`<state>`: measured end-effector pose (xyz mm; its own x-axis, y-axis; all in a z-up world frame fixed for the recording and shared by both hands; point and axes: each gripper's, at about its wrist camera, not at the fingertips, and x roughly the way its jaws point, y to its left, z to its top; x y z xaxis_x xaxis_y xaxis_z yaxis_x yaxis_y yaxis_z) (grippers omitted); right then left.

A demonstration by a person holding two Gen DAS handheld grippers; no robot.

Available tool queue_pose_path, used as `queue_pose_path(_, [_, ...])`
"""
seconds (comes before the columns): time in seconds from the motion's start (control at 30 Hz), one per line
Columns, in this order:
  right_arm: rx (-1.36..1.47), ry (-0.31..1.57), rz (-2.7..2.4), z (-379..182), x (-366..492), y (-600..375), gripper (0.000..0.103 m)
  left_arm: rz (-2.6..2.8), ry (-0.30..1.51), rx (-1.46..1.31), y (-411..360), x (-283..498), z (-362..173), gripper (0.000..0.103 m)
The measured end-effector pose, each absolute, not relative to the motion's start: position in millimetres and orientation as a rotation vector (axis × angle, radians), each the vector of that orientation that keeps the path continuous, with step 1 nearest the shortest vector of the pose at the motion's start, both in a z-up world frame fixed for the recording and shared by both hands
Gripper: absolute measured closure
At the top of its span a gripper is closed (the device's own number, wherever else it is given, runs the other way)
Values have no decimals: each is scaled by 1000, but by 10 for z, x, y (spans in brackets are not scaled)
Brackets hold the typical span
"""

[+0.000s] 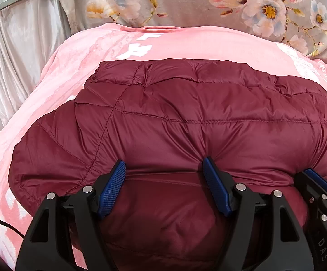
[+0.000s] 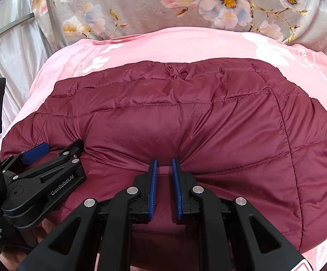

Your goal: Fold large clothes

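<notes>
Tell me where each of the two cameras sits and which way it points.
Left wrist view: sits on the left claw, facing forward along its wide-spread blue-padded fingers over the maroon quilted puffer jacket; the right claw shows at the lower right.
Right wrist view: sits on the right claw, fingers narrowly apart at the jacket's near edge; the left claw shows at the left.
Both views share the jacket, the pink printed blanket beneath it and the grey floral fabric beyond.

Both views bright, evenly lit, soft diffuse light. Strong fisheye bowing; dark vignette at all corners. Mild sheen on maroon jacket (image 1: 186, 117) at centre frame; soft shadow at lower centre. Focus sharp centrally, slightly soft toward rims.
</notes>
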<state>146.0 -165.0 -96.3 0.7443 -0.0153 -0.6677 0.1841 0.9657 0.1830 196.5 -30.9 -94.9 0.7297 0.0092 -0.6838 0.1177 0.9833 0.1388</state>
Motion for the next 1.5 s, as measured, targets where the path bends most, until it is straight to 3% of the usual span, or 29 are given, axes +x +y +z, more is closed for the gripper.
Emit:
queue_pose_path(0.27, [248, 725, -107, -965, 1463, -1665, 89, -76, 750, 144, -247, 1966, -919, 32])
queue_pose_path(0.47, [265, 710, -94, -859, 1295, -1658, 85, -113, 737, -27, 244, 1718, -607, 29])
queue_pose_path(0.53, [282, 676, -64, -766, 1094, -1580, 85, -114, 704, -131, 612, 1526, -426, 15])
queue_pose_path(0.6, [279, 664, -37, -715, 960, -1471, 85, -54, 689, -188, 928, 1430, -358, 12])
queue_pose_path(0.8, [240, 670, -7, -765, 857, -1118, 84, 16, 840, -454, 1792, 1661, -652, 12])
queue_pose_path(1.07, [200, 704, -36, -898, 919, -1034, 80, -66, 886, -540, 1799, 1867, -819, 11])
queue_pose_path(1.1, [191, 707, -41, -908, 928, -1018, 79, -92, 892, -543, 1756, 1910, -814, 13])
queue_pose_path(1.13, [180, 710, -45, -916, 935, -1003, 78, -119, 902, -548, 1710, 1926, -810, 28])
queue_pose_path(1.2, [170, 712, -48, -934, 938, -990, 78, -157, 918, -549, 1609, 1980, -757, 48])
queue_pose_path(1.23, [173, 713, -48, -942, 940, -994, 77, -166, 915, -543, 1567, 1972, -716, 64])
queue_pose_path(1.3, [180, 715, -46, -956, 940, -1013, 77, -218, 882, -521, 1476, 1906, -533, 80])
queue_pose_path(1.33, [189, 717, -45, -966, 942, -1029, 77, -237, 865, -513, 1433, 1882, -452, 85])
queue_pose_path(1.5, [248, 715, -20, -993, 916, -1118, 78, -393, 741, -417, 1061, 1538, 185, 88])
